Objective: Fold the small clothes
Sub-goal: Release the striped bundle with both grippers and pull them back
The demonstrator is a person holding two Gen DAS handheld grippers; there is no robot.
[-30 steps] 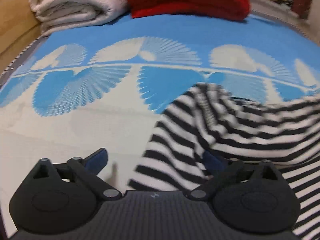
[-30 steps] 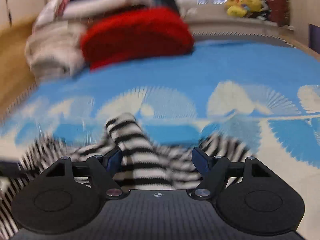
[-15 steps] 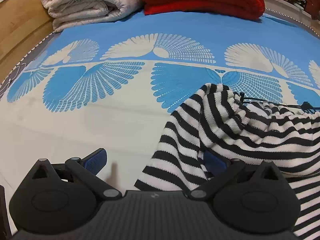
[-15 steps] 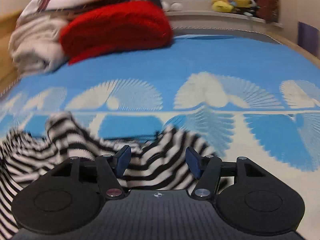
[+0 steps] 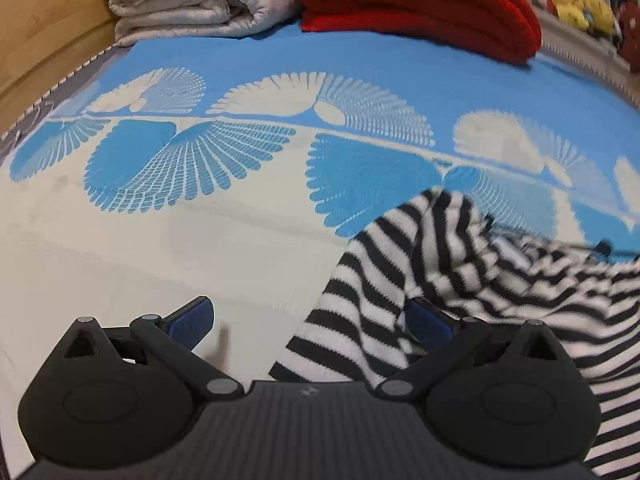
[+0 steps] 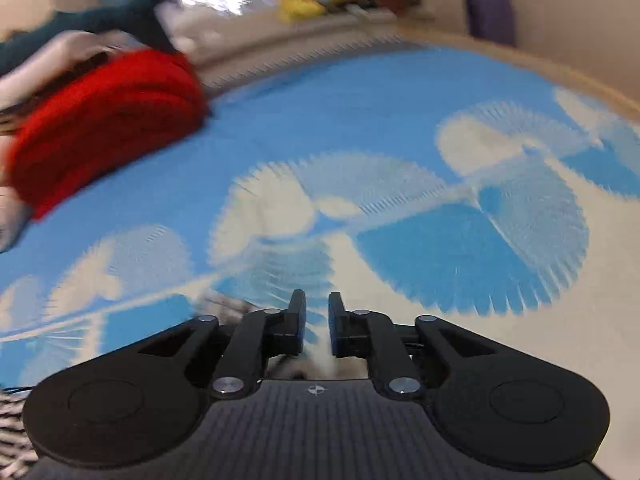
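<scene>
A black-and-white striped knit garment (image 5: 432,280) lies crumpled on the blue-and-cream bedspread (image 5: 240,240), low and right in the left wrist view. My left gripper (image 5: 308,312) stands wide open at the garment's left edge. Its right finger (image 5: 428,320) is tucked against a fold and its left finger (image 5: 192,320) rests over bare bedspread. In the right wrist view my right gripper (image 6: 317,304) has its jaws closing to a narrow gap. A bit of pale fabric (image 6: 320,358) is pinched low between its pads. More striped cloth (image 6: 12,424) shows at the lower left.
A folded red knit (image 5: 416,0) and a rolled cream blanket (image 5: 192,4) lie at the far end of the bed. A wooden surround (image 5: 44,28) runs along the left. Yellow soft toys (image 5: 576,0) sit on a ledge at the far right.
The right gripper's jaws have come from wide apart to nearly together while it swung right, off the striped pile. The garment's right part is stretched and blurred. The left gripper has only rolled slightly.
</scene>
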